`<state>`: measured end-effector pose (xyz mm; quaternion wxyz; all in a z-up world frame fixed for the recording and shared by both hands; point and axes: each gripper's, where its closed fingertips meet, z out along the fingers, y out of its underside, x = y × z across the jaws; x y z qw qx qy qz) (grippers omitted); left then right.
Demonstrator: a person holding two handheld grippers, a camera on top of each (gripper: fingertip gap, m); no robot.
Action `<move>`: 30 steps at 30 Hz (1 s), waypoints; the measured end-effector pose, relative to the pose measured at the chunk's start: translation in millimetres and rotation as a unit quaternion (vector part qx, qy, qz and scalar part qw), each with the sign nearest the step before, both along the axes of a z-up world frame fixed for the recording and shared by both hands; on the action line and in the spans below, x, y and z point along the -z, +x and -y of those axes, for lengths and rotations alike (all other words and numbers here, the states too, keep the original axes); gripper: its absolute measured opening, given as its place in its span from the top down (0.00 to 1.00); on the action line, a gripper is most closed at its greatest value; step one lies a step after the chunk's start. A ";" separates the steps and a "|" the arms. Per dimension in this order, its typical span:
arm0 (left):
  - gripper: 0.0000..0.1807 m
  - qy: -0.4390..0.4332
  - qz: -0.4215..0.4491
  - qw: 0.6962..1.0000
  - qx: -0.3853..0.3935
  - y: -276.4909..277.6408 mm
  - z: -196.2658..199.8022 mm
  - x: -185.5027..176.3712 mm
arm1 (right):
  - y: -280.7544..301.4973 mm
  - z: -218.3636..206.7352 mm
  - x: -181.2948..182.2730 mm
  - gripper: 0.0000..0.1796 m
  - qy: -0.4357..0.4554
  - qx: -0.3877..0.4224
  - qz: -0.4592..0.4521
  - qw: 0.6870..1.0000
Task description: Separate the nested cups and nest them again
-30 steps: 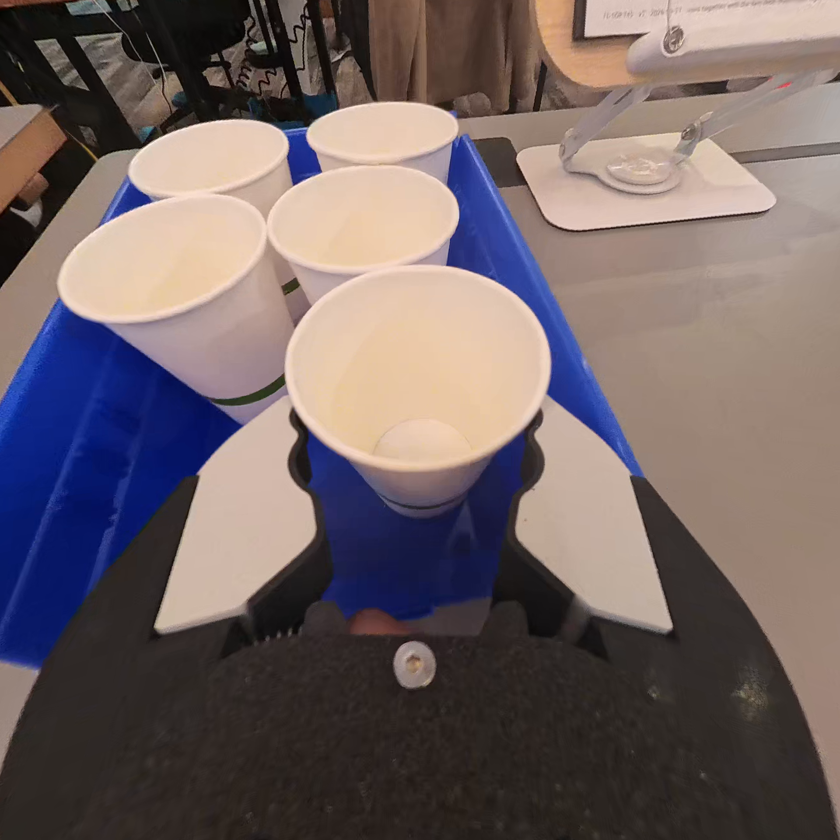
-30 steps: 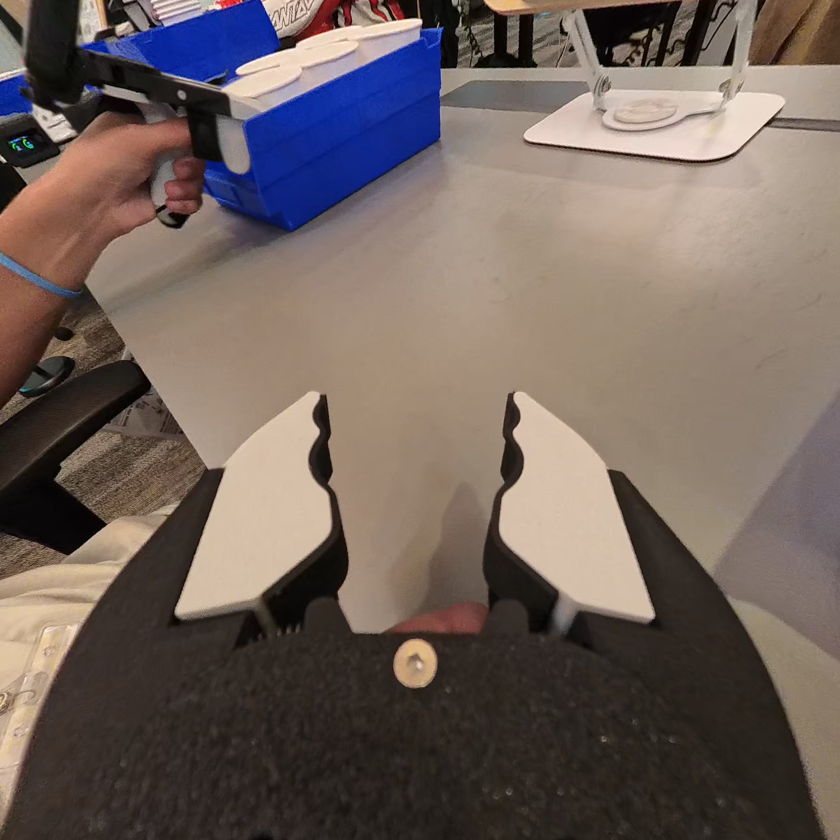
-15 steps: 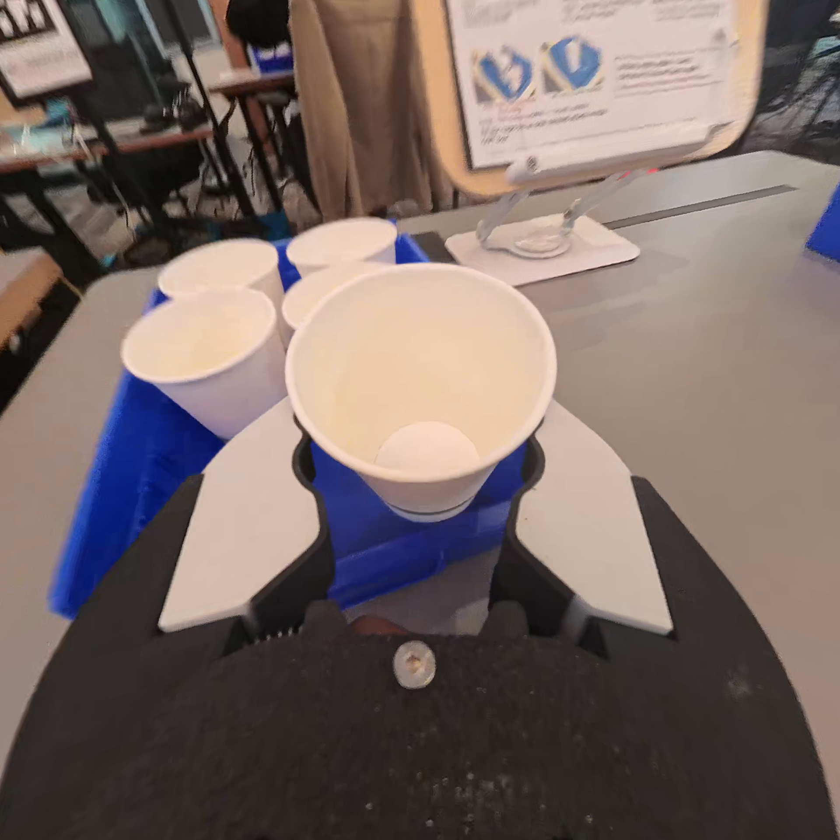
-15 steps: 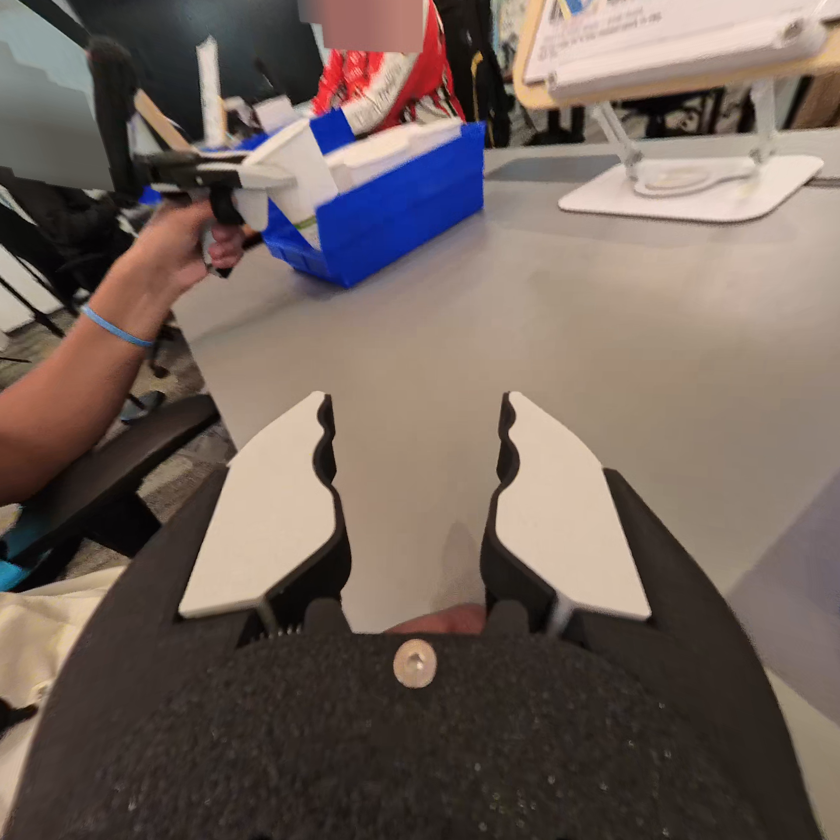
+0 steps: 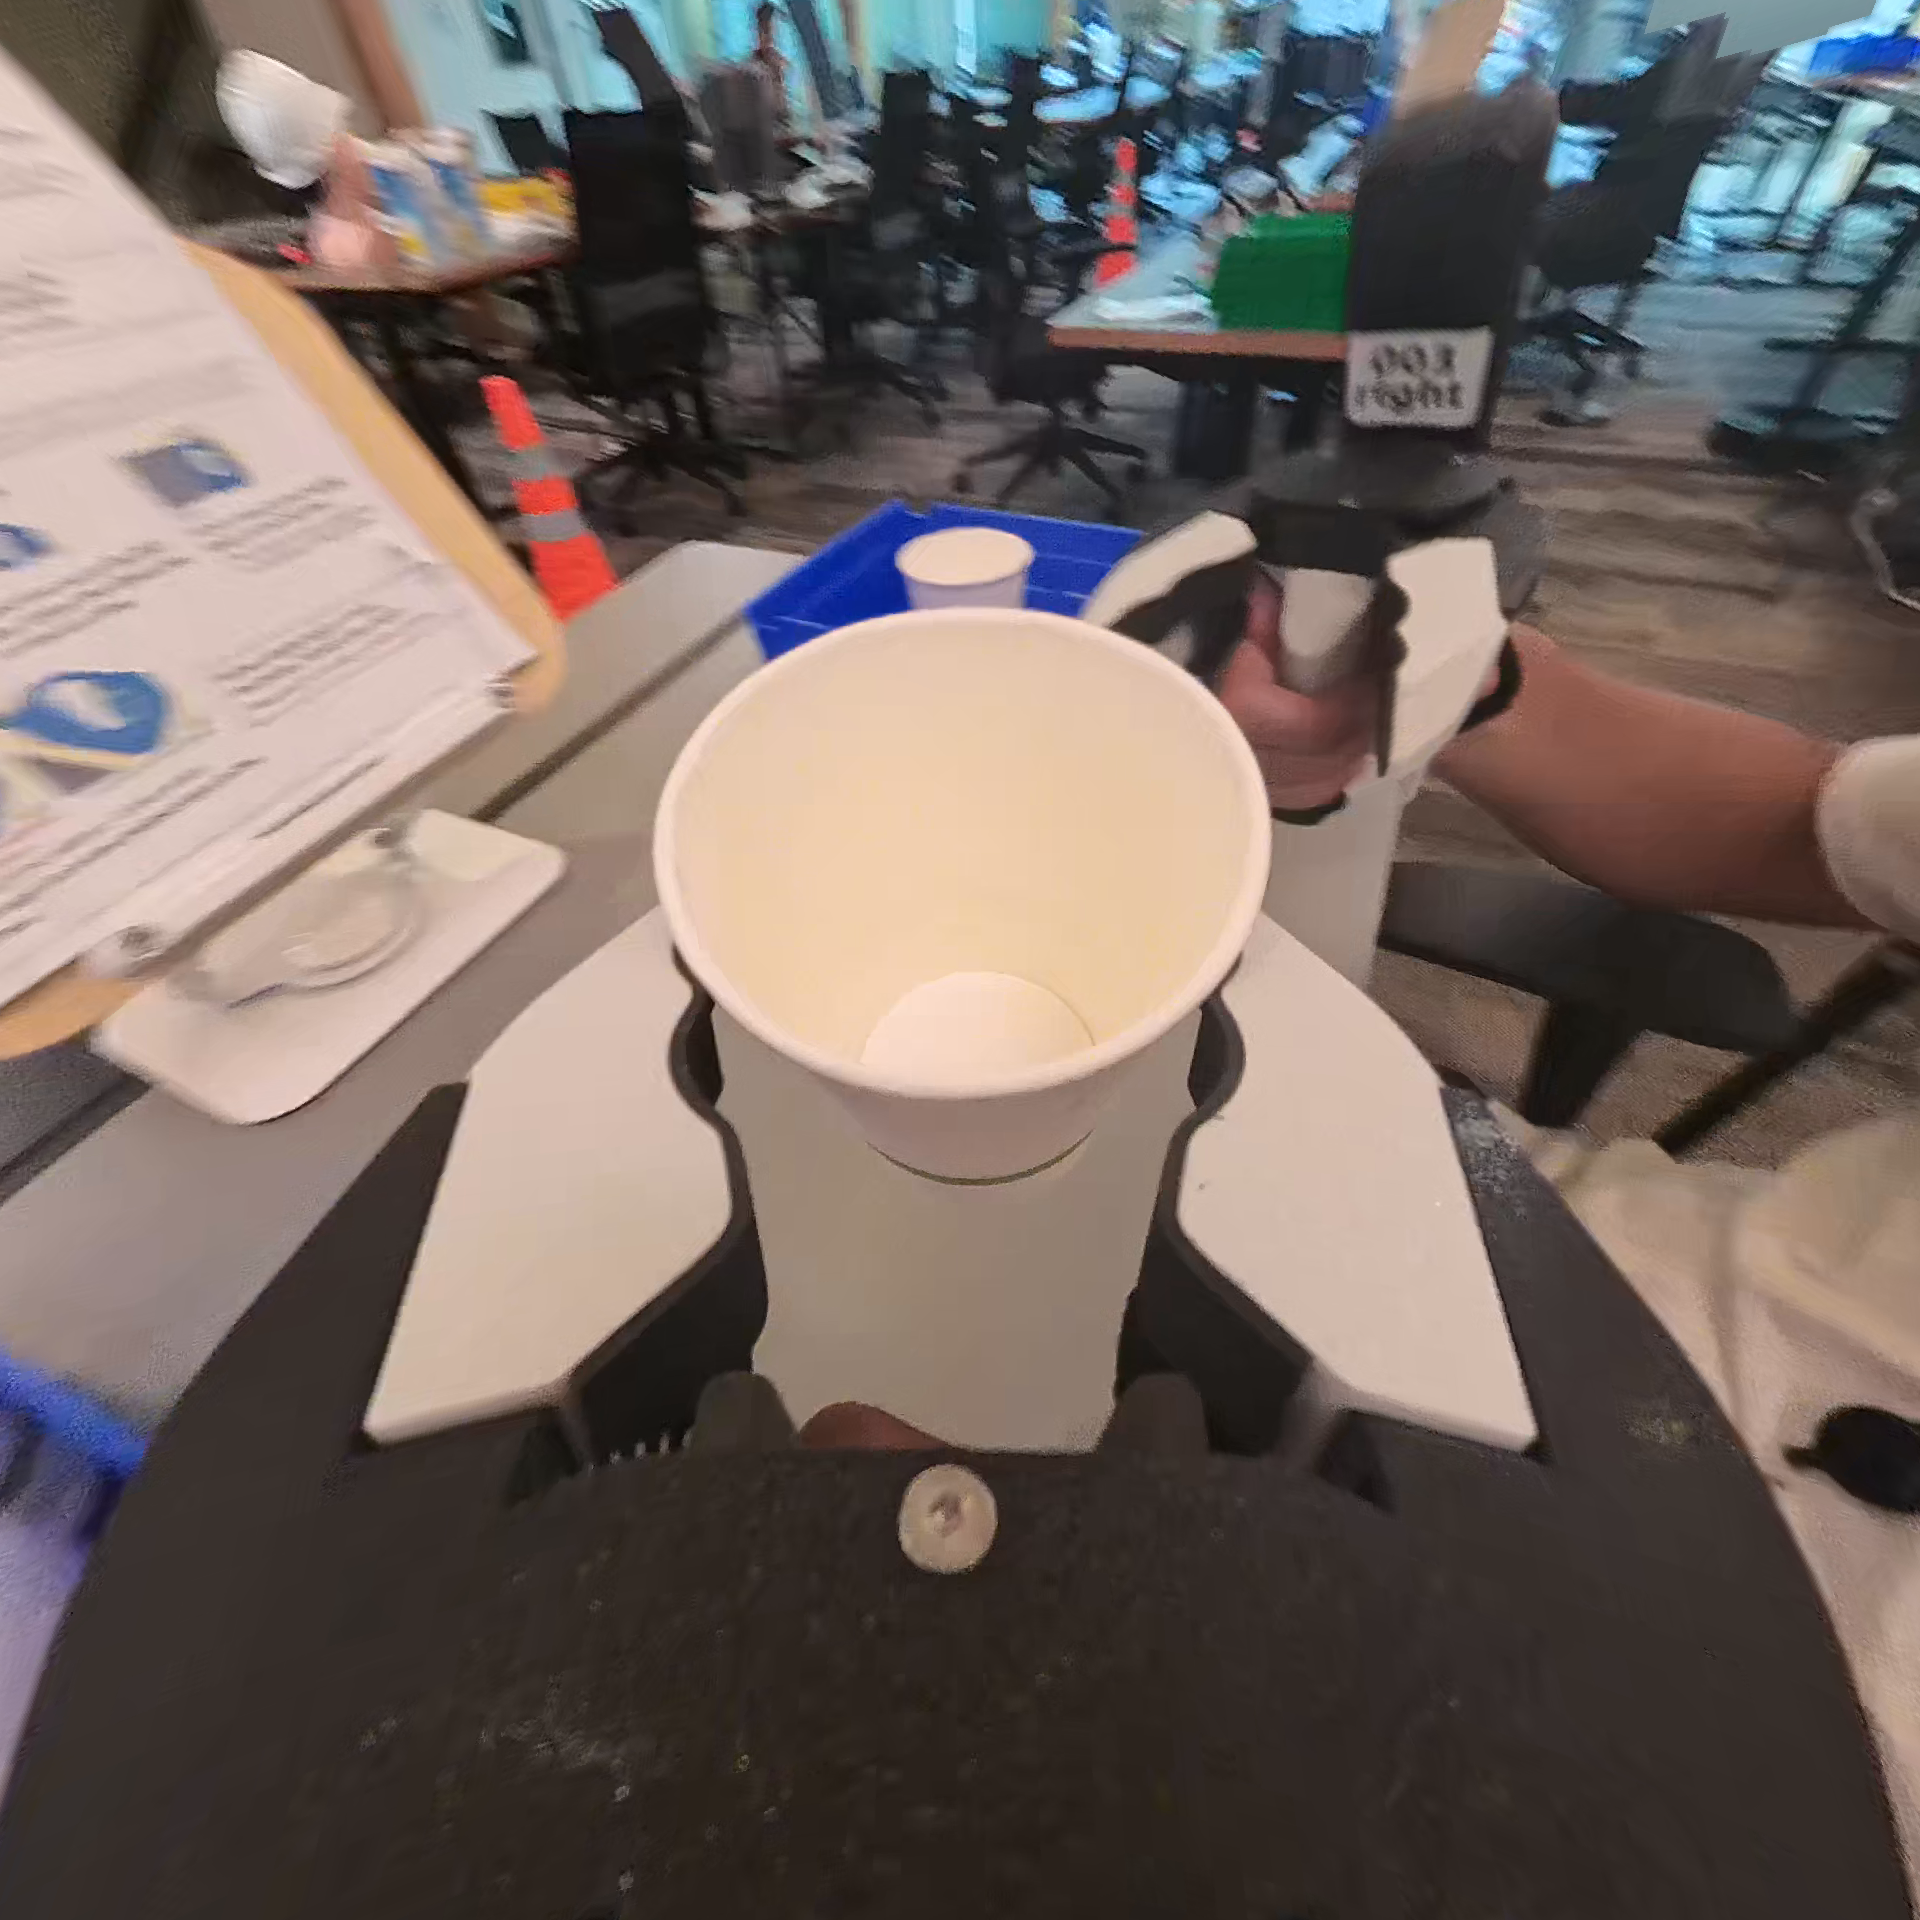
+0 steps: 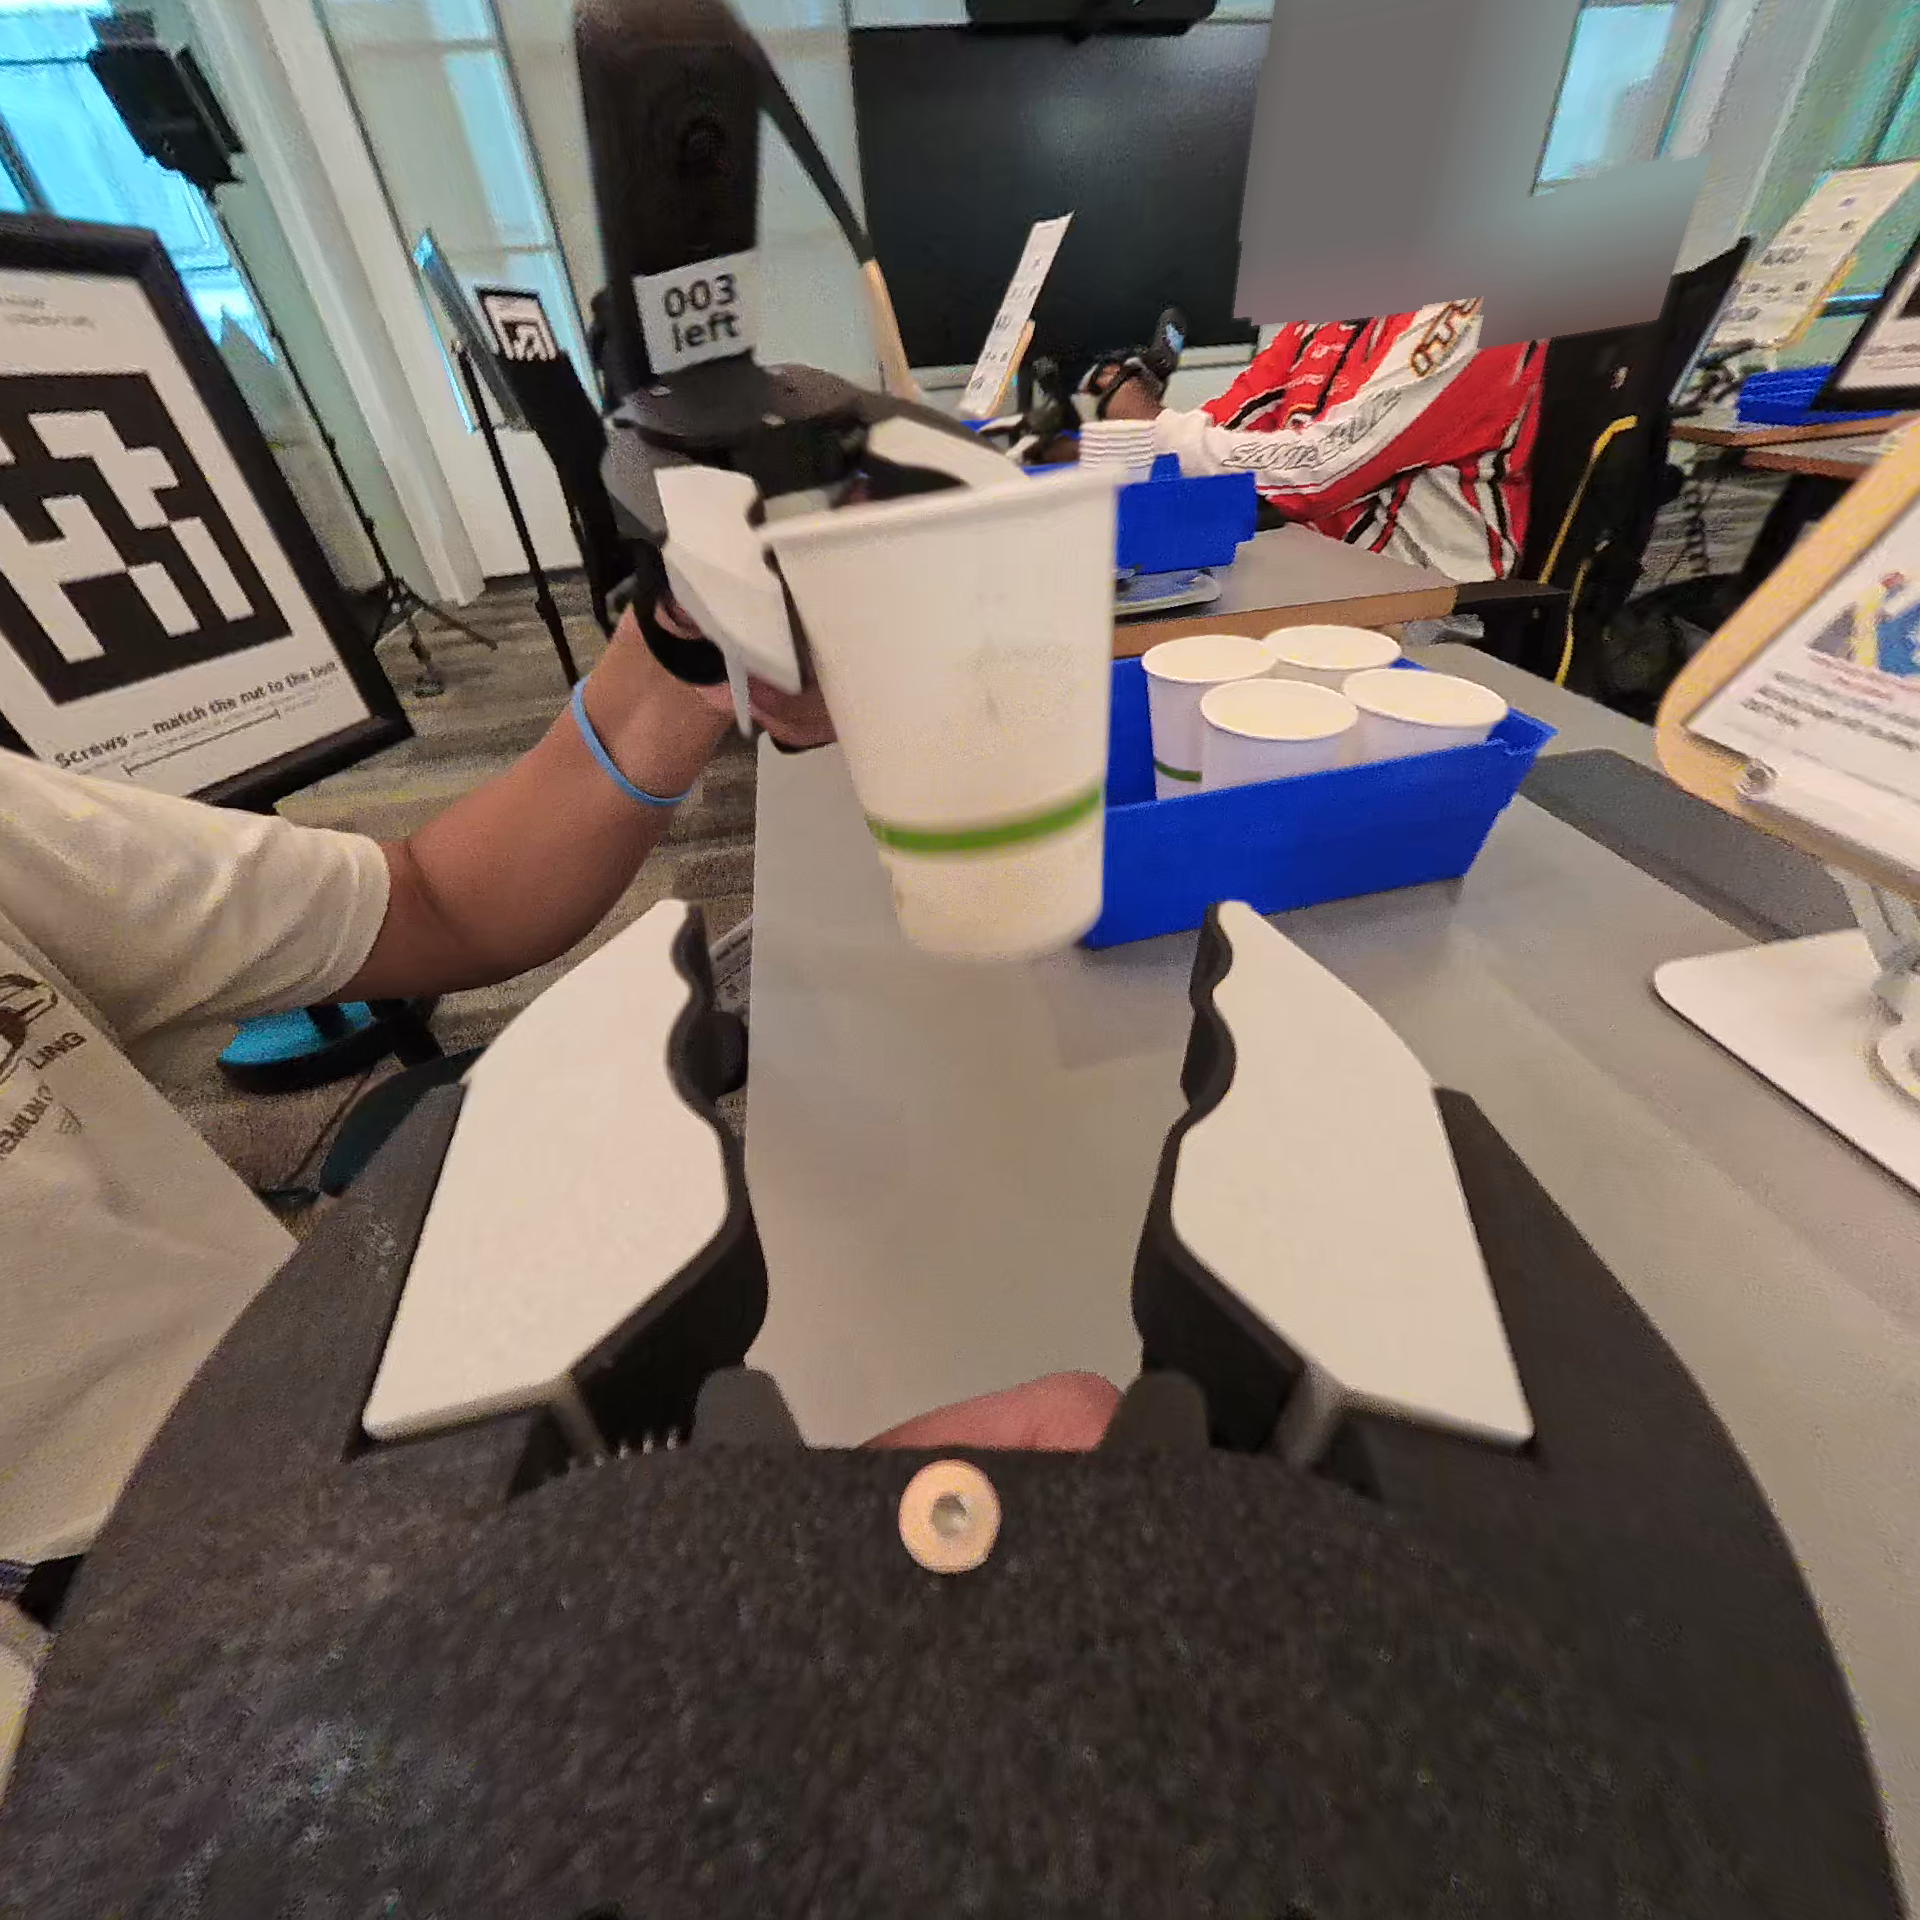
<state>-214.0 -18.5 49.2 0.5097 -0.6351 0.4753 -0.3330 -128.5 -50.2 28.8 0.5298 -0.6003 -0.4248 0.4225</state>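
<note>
Now | left hand-held gripper [image 5: 956,997] clamps cup [image 5: 961,883], base hidden | right hand-held gripper [image 6: 951,966] wide open, empty

Ahead of my right gripper [image 6: 945,914], a small white printed label [image 6: 704,312] sits on the black camera post above the white paper cup [image 6: 977,717]. A matching label [image 5: 1418,390] shows up and to the right of my left gripper [image 5: 961,935]. Far left of the right gripper stands a black-framed marker poster [image 6: 156,540] with a printed line beneath. To its right is a printed sheet on a wooden clipboard [image 6: 1829,665]. Beyond it, a red-and-white jersey [image 6: 1351,436] carries lettering.
</note>
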 end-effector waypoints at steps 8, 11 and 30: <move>0.50 0.002 -0.094 0.990 0.102 62.7 19.6 30.0 | -22.1 -0.9 -4.9 0.49 0.027 -0.009 0.052 0.998; 0.51 0.004 -0.119 0.986 0.120 67.0 23.3 35.8 | -13.6 -5.1 -0.3 0.50 0.026 0.000 0.063 0.998; 0.51 0.035 -0.220 0.965 0.139 87.1 32.5 73.9 | 8.8 -1.3 47.1 0.49 0.047 -0.016 0.260 0.964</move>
